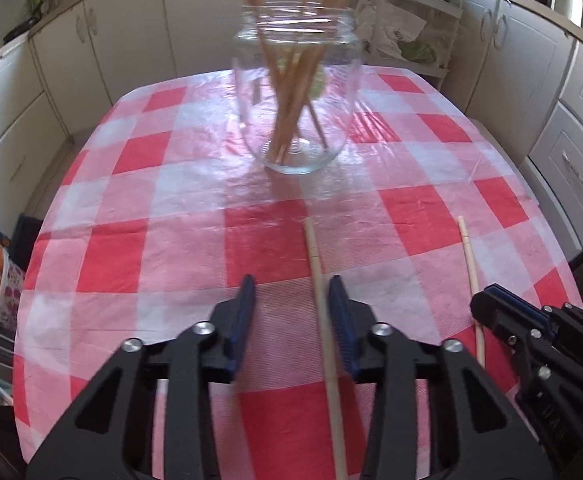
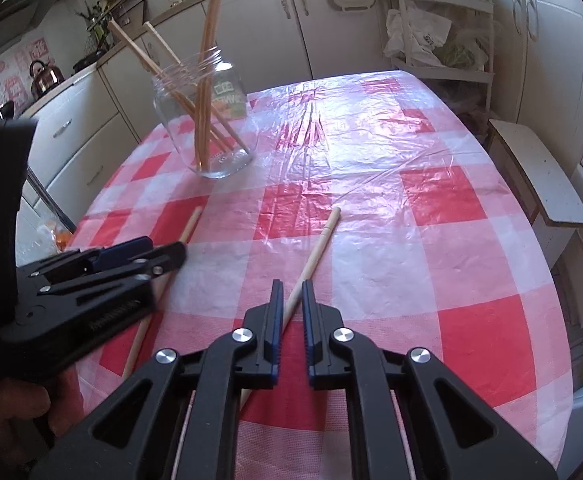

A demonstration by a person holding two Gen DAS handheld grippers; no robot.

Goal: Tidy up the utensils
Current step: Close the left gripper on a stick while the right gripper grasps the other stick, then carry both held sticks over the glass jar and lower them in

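Chopstick points toward jar (lengthwise).

Open checked counter right of two loose chopsticks; only a glass jar of sticks standing far left.

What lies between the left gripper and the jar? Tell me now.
Left wrist view: the chopstick pokes out past the left gripper, then bare tablecloth up to the jar.

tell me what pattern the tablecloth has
Red, pink and white checks on the tablecloth, under a shiny clear plastic cover; the right wrist view shows it best.
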